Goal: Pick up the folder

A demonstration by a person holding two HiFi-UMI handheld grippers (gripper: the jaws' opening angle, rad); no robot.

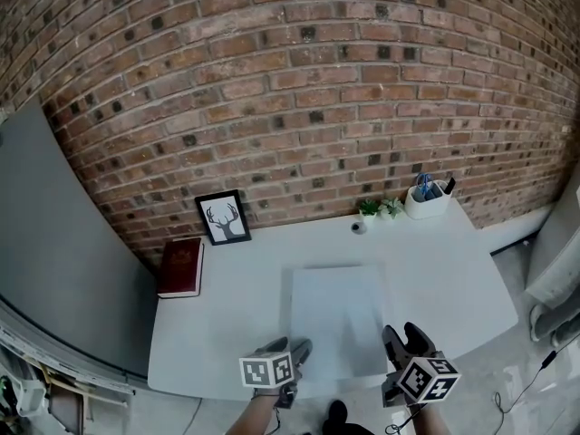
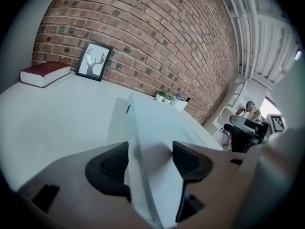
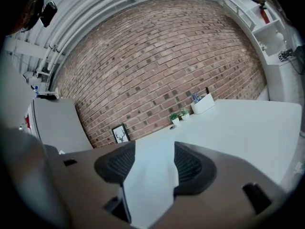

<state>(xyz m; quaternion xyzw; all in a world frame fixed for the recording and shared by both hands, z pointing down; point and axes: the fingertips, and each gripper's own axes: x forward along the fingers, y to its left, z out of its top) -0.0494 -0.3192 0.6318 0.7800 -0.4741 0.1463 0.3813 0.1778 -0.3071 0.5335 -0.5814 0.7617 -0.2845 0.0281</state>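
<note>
A pale, flat folder lies on the white table, its near edge by the table's front. My left gripper is at the folder's near left corner, my right gripper at its near right corner. In the left gripper view the folder runs between the wide-apart jaws of the left gripper, its thin side edge showing. In the right gripper view the folder fills the gap of the right gripper. Neither pair of pads visibly presses on it.
A dark red book lies at the table's back left, beside a framed deer picture. Small plants, a white pen holder and a small round object stand along the brick wall. A grey panel borders the left.
</note>
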